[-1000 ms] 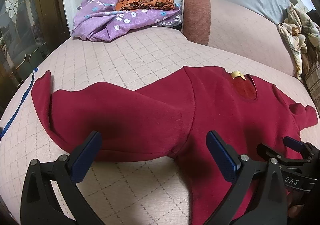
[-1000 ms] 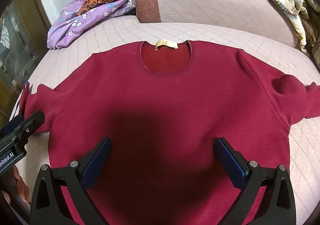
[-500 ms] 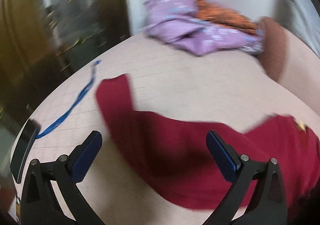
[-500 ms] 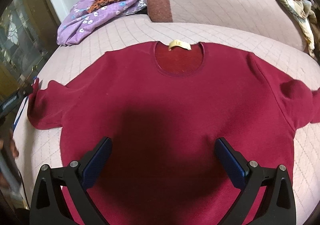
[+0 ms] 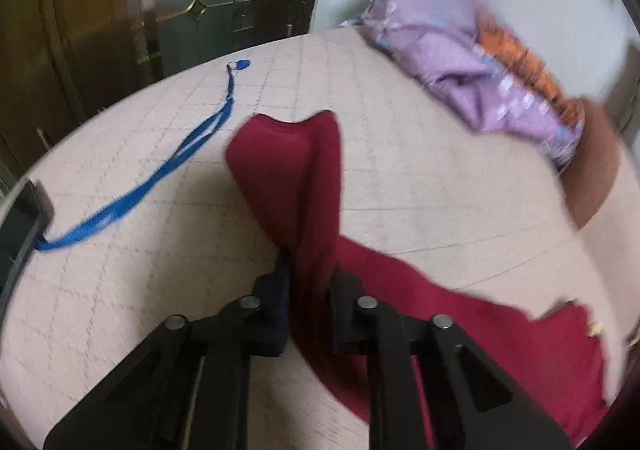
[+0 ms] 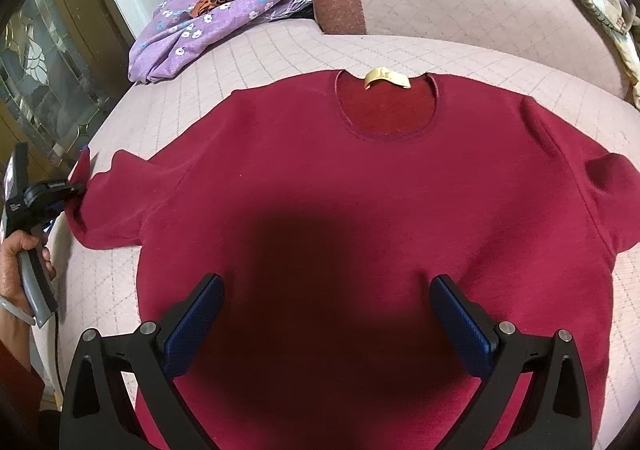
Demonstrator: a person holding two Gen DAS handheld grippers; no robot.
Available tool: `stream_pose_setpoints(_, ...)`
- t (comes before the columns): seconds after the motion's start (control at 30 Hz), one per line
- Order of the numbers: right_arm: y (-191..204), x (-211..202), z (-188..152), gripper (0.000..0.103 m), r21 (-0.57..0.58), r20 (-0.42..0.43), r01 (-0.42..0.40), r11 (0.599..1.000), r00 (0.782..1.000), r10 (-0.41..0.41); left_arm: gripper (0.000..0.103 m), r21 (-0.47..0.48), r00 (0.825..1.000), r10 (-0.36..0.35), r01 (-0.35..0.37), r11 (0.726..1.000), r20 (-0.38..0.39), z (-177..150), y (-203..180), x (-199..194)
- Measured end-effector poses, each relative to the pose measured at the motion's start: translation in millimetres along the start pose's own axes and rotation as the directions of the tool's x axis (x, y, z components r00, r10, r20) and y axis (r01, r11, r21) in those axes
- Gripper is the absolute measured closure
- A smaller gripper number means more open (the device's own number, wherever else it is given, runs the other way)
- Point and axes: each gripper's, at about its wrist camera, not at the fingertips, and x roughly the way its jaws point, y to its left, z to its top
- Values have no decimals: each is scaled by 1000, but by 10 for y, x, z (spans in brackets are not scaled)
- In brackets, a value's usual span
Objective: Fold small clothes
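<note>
The red sweater lies spread face up on the quilted bed, filling the middle of the right wrist view, neckline and label toward the top. It looks soft, thick and limp, likely light, so it will sag and drag unless taken by an edge or cuff. The left claw is closing on the left sleeve, bunched cloth between its jaws near the cuff; a sensible hold for swinging the sleeve across the body. The right claw hovers over the hem at the lower frame, jaws wide apart, holding nothing.
</note>
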Motion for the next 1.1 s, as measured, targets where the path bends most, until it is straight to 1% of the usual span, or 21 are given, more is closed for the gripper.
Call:
stream_pose_setpoints(0.07,-3,-13,-9,0,1,1,-9,1000,1000,9,93,16,997,-68,68,998,28,31,-91,-122)
stream_pose_setpoints(0.1,-16,-32,-8,0,5,5,-10,1000,1000,10,93,32,993,-111,110,993,43,22,-179,-222)
stream_pose_setpoints(0.17,-53,-74,3,0,15,17,-7,1000,1000,7,93,72,979,-190,185,980,67,-35,-354,-408)
stream_pose_setpoints(0.2,-87,-99,14,0,23,23,-1,1000,1000,1,93,84,975,-213,207,975,70,-33,-420,-452)
stream_pose_setpoints(0.27,-157,-134,43,0,38,29,2,999,1000,-3,93,122,956,-288,279,953,63,-96,-633,-589)
stream_pose_setpoints(0.33,-224,-166,65,0,54,36,5,999,999,-7,93,152,944,-327,317,936,46,-149,-802,-658)
stream_pose_setpoints(0.37,-265,-189,77,0,63,42,10,998,999,-13,93,182,937,-347,335,924,34,-221,-939,-706)
stream_pose_setpoints(0.47,-347,-240,104,0,78,53,17,997,998,-21,93,251,925,-380,369,895,-5,-404,-1231,-790)
stream_pose_setpoints(0.53,-401,-260,121,0,88,59,19,996,998,-24,93,303,911,-409,403,864,-44,-579,-1454,-858)
stream_pose_setpoints(0.63,-483,-293,136,0,106,67,21,994,997,-28,93,370,894,-438,440,818,-95,-803,-1705,-925)
stream_pose_setpoints(0.67,-512,-306,139,0,112,70,24,993,997,-32,93,403,885,-450,459,792,-123,-928,-1822,-951)
stream_pose_setpoints(0.77,-605,-338,143,0,130,76,31,991,996,-41,93,458,863,-464,500,734,-199,-1202,-2042,-956)
stream_pose_setpoints(0.83,-667,-349,152,0,140,78,38,989,996,-50,93,492,860,-444,508,707,-250,-1404,-2159,-879)
stream_pose_setpoints(0.9,-723,-345,161,0,150,78,46,988,995,-58,93,521,867,-414,497,694,-277,-1557,-2245,-809)
stream_pose_setpoints(0.93,-761,-345,166,0,158,78,47,986,995,-60,91,529,868,-397,496,689,-297,-1624,-2264,-755)
stream_pose_setpoints(1.0,-812,-349,168,0,171,81,41,984,995,-55,84,528,870,-362,491,692,-335,-1682,-2286,-665)
stream_pose_setpoints(1.03,-826,-348,173,0,176,81,34,984,996,-49,79,521,868,-352,494,697,-351,-1678,-2280,-658)
stream_pose_setpoints(1.07,-831,-347,178,0,178,81,23,984,996,-38,69,500,860,-354,504,704,-369,-1628,-2255,-684)
stream_pose_setpoints(1.1,-825,-348,195,0,175,84,-3,984,996,-12,64,477,851,-363,516,712,-378,-1576,-2232,-729)
